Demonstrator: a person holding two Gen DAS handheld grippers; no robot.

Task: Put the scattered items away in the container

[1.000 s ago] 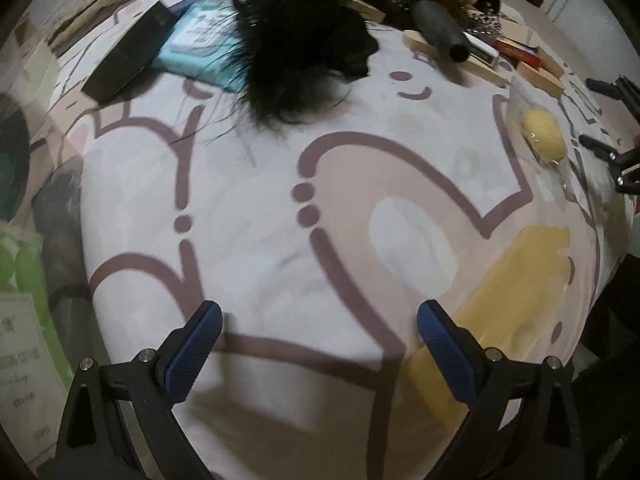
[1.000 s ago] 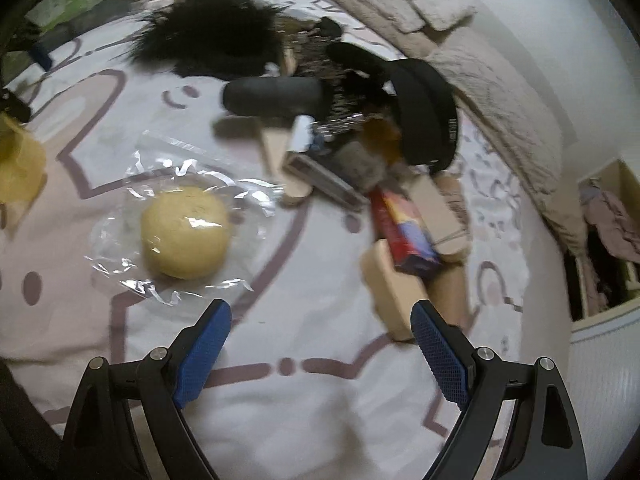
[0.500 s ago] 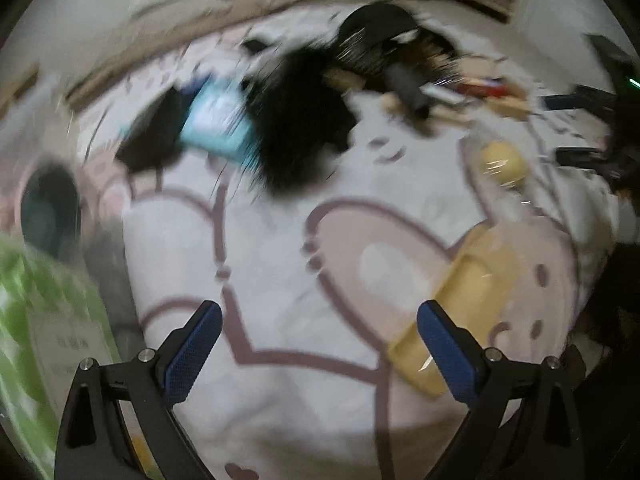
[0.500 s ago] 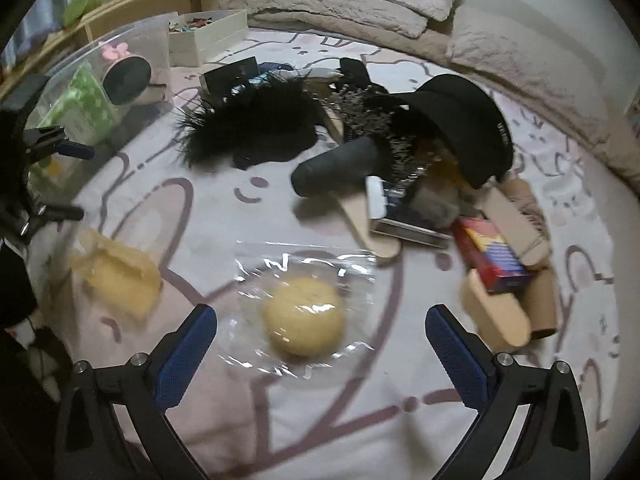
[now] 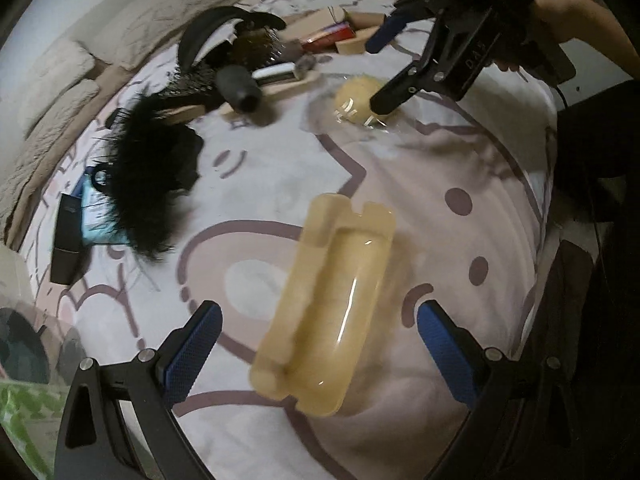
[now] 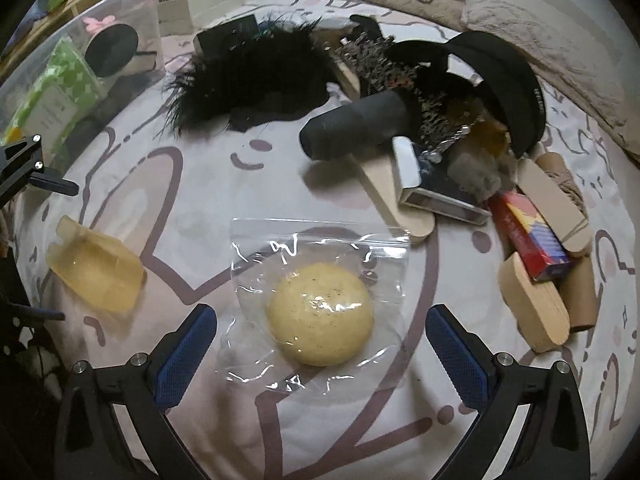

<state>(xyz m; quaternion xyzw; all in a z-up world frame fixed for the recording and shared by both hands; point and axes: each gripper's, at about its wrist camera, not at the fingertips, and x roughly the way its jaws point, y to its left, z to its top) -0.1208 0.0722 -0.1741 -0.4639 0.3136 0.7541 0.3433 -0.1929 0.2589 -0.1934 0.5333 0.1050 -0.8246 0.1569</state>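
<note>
Tongs (image 6: 320, 350) downward, agape (over bagged ball (image 6: 320, 314))

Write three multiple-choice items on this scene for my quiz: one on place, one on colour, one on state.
1. The round yellow sponge in a clear plastic bag lies:
A in the clear storage bin
B between the right gripper's fingers
C under the black feathery piece

2. The pads on the right gripper are:
A red
B blue
C green

3. The left gripper is:
A open over the translucent yellow plastic tray
B shut on a brush
C holding a box

Answers: 1 B, it lies on the bedspread between them; 2 B, blue textured pads; 3 A, fingers spread, touching nothing.
</note>
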